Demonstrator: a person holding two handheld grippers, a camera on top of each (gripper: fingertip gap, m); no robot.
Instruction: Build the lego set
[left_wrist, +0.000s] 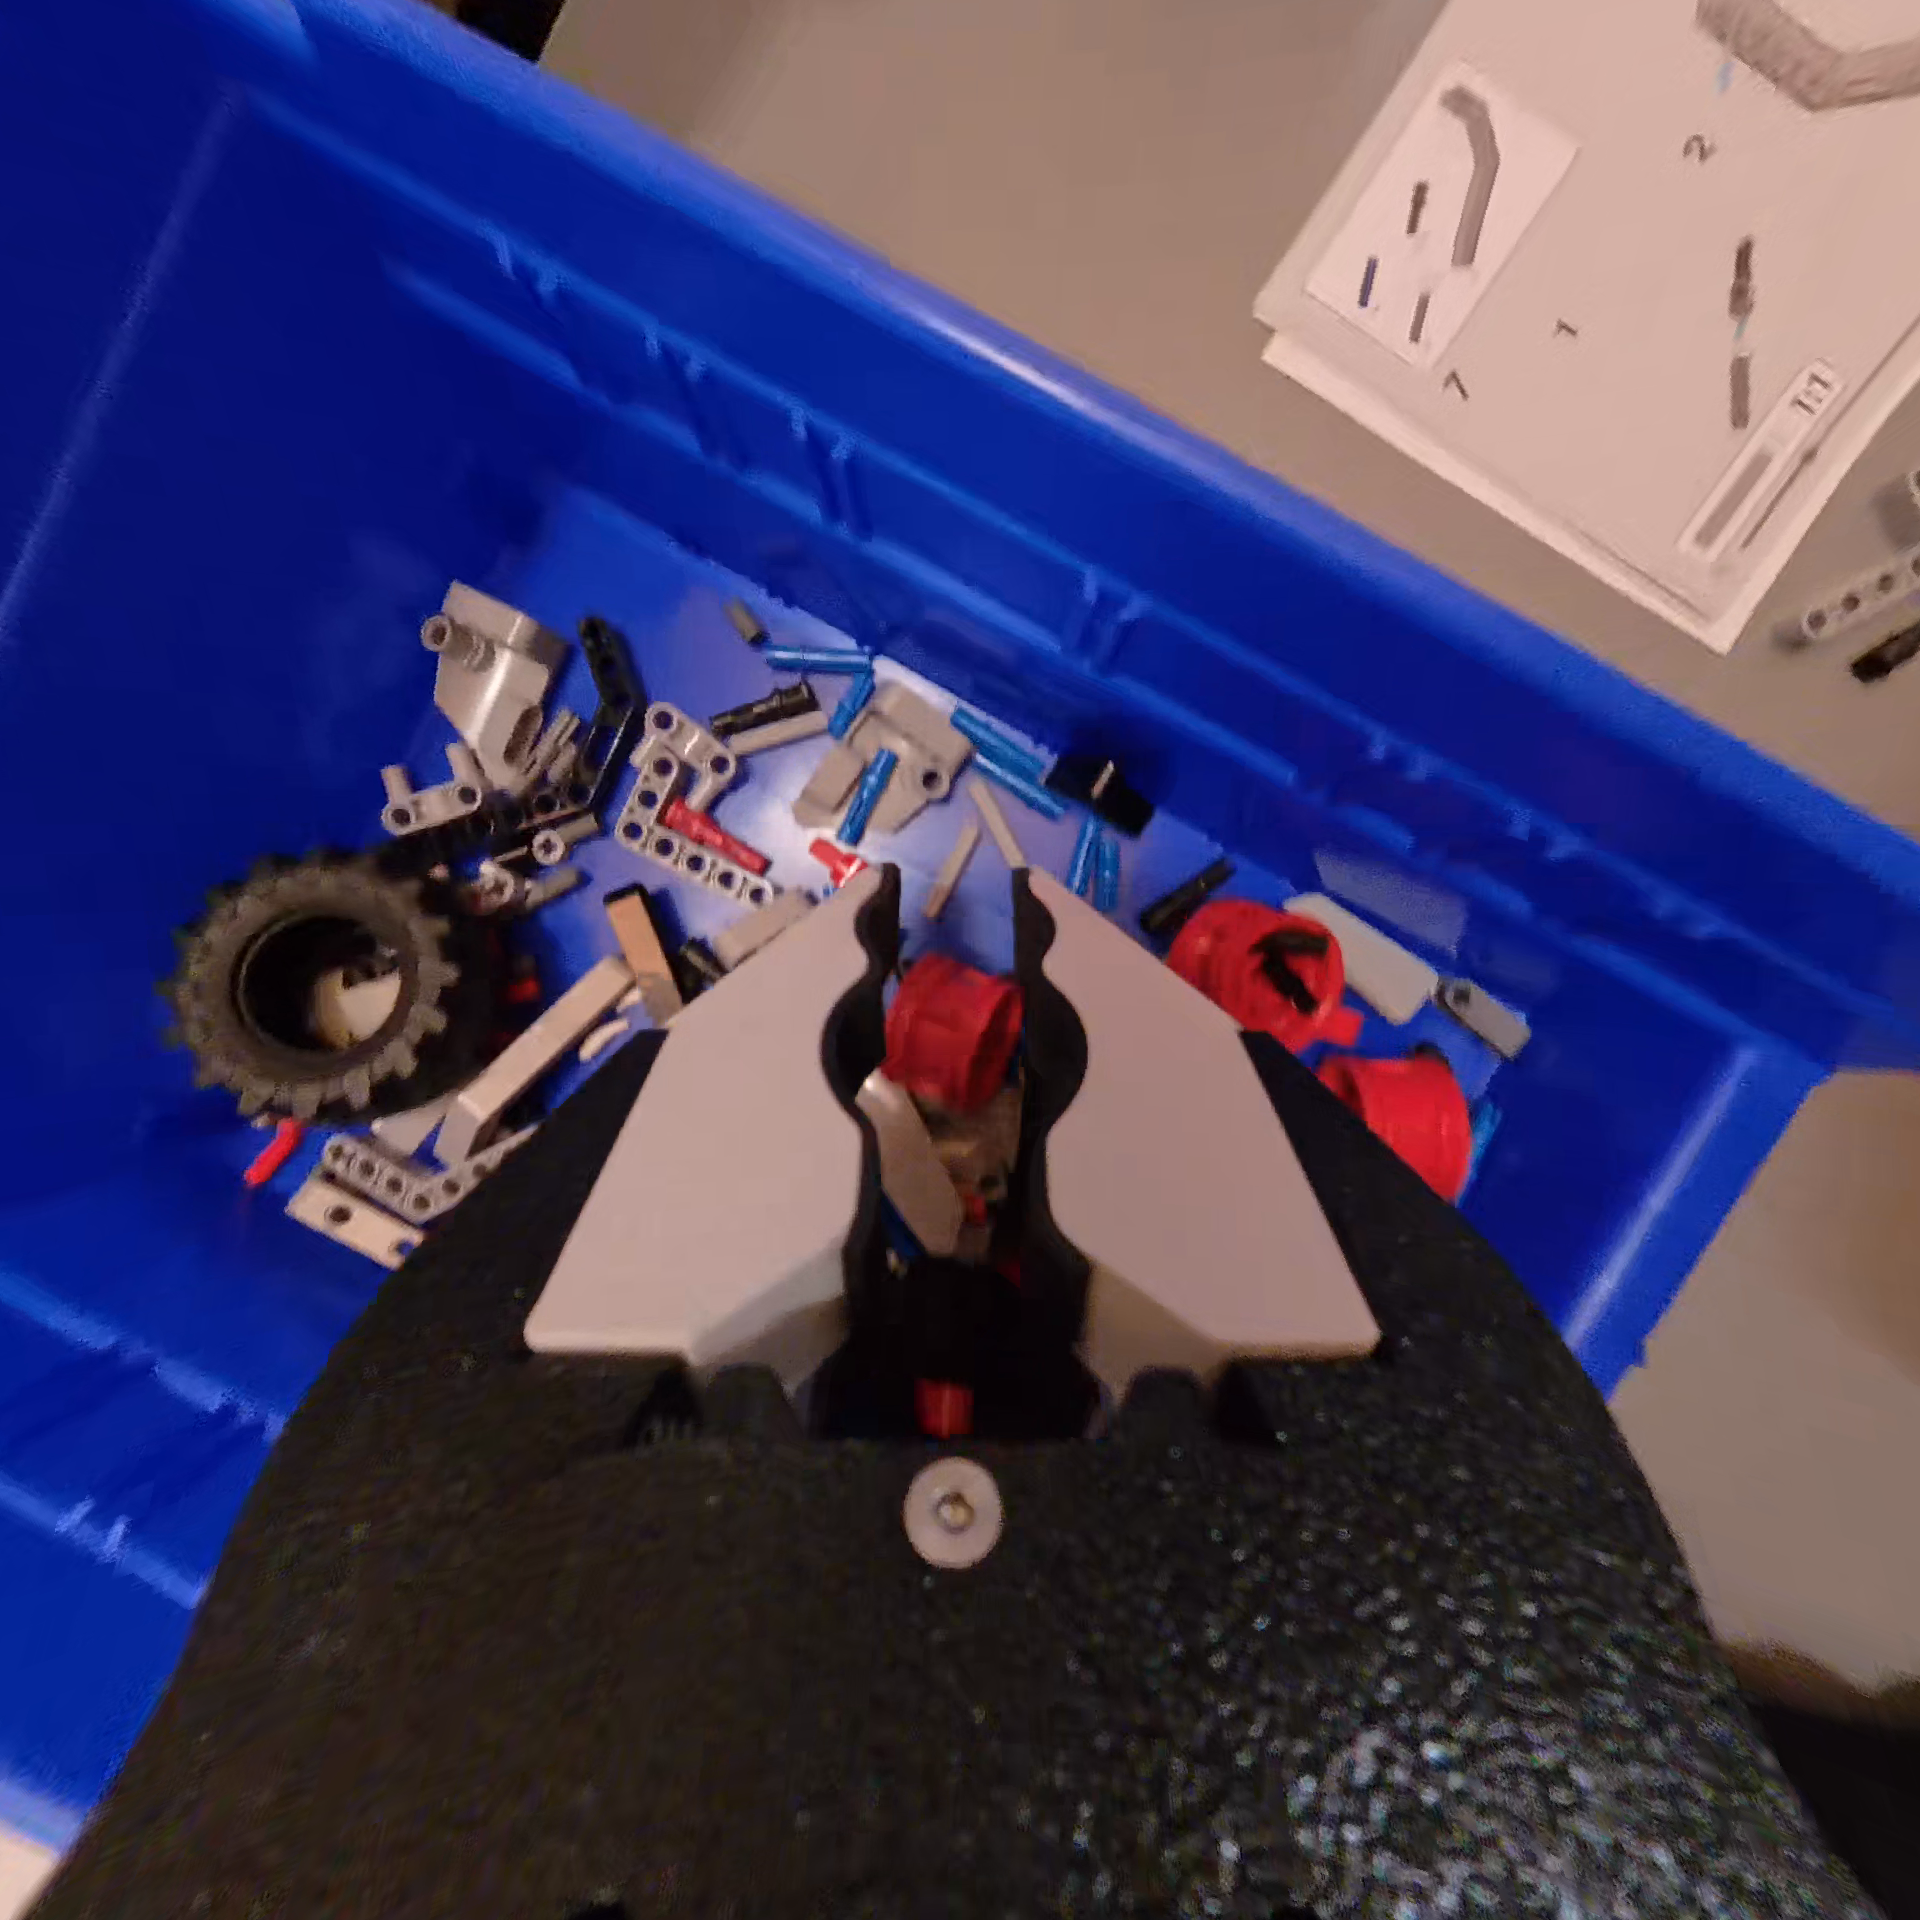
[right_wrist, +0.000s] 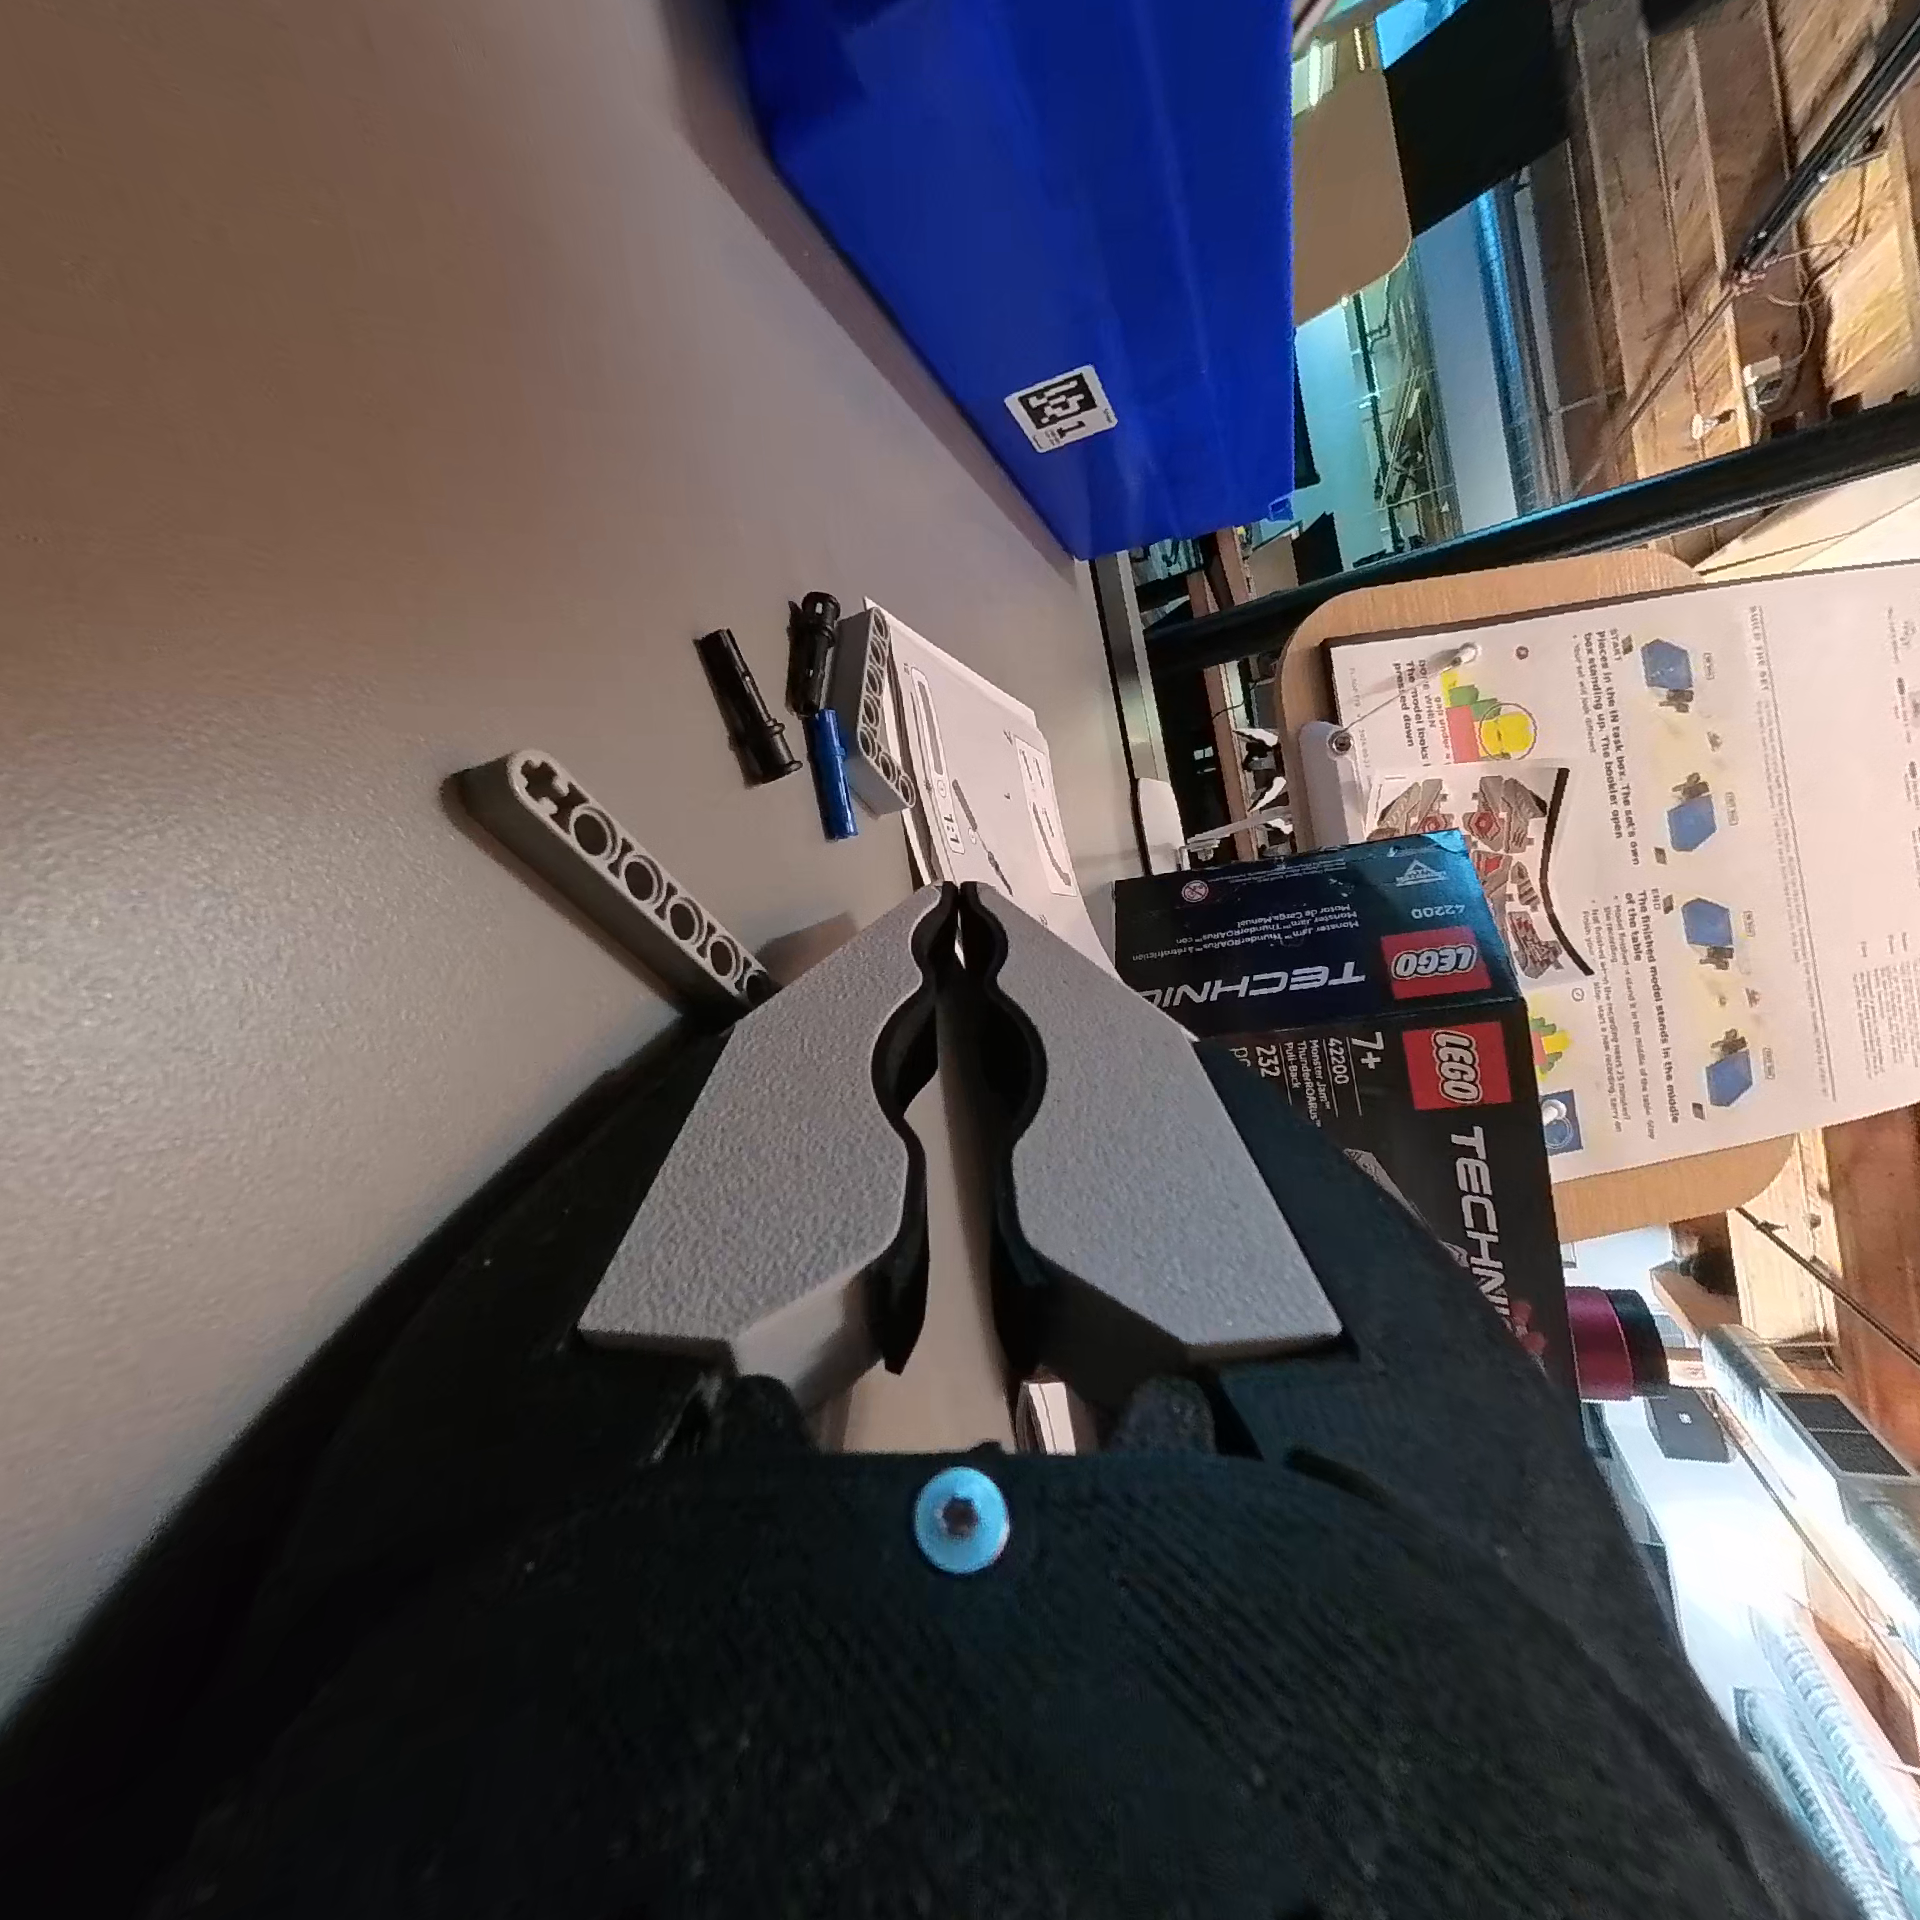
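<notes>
My left gripper (left_wrist: 954, 878) is open and hangs over the blue bin (left_wrist: 727, 395), above loose parts on its floor. Below the jaws lies a red wheel hub (left_wrist: 951, 1023); two more red hubs (left_wrist: 1262, 961) lie to the right. A black tyre (left_wrist: 312, 982), grey beams (left_wrist: 681, 821) and blue pins (left_wrist: 1003, 758) lie farther in. My right gripper (right_wrist: 958, 891) is shut and empty, lying sideways low over the table. Ahead of it lie a long grey beam (right_wrist: 613, 883), black pins (right_wrist: 748, 707), a blue pin (right_wrist: 831, 784) and a short grey beam (right_wrist: 883, 717).
The instruction booklet (left_wrist: 1621, 312) lies on the table beside the bin, also in the right wrist view (right_wrist: 966, 769). The black set box (right_wrist: 1351, 1039) stands right of my right gripper. The bin's outer wall (right_wrist: 1039, 260) rises beyond the loose parts. A poster board (right_wrist: 1610, 883) stands behind. The left gripper's tips are roughly 25 centimeters from the right gripper's.
</notes>
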